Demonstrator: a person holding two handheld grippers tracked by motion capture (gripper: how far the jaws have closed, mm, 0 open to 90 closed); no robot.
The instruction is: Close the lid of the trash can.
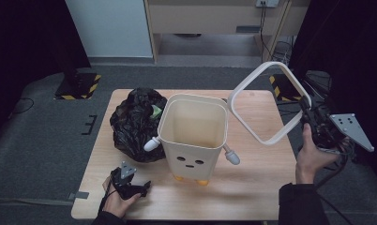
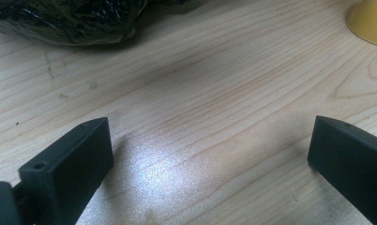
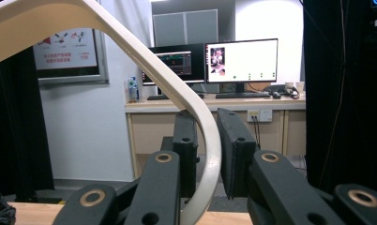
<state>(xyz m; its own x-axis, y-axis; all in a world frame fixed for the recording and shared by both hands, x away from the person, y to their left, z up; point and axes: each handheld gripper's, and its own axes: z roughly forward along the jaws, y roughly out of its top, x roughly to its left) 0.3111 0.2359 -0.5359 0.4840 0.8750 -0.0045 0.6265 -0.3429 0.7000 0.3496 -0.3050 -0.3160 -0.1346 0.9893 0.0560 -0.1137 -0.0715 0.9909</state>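
A cream bin (image 1: 193, 136) with a dotted face, stubby arms and yellow feet stands open-topped in the middle of the table. Its cream rim ring (image 1: 269, 101) hangs tilted in the air to the right of the bin, with my right gripper (image 1: 307, 117) shut on the ring's right side. In the right gripper view the ring (image 3: 196, 108) runs up between the two black jaws, which clamp it. My left gripper (image 1: 140, 188) rests low on the table front left, jaws wide open (image 2: 210, 154) over bare wood with nothing between them.
A full black rubbish bag (image 1: 136, 123) lies left of the bin and touches it; its edge (image 2: 69, 21) lies ahead of the left gripper. One yellow bin foot (image 2: 369, 23) is at the upper right there. A desk with monitors (image 3: 214, 63) stands beyond the table.
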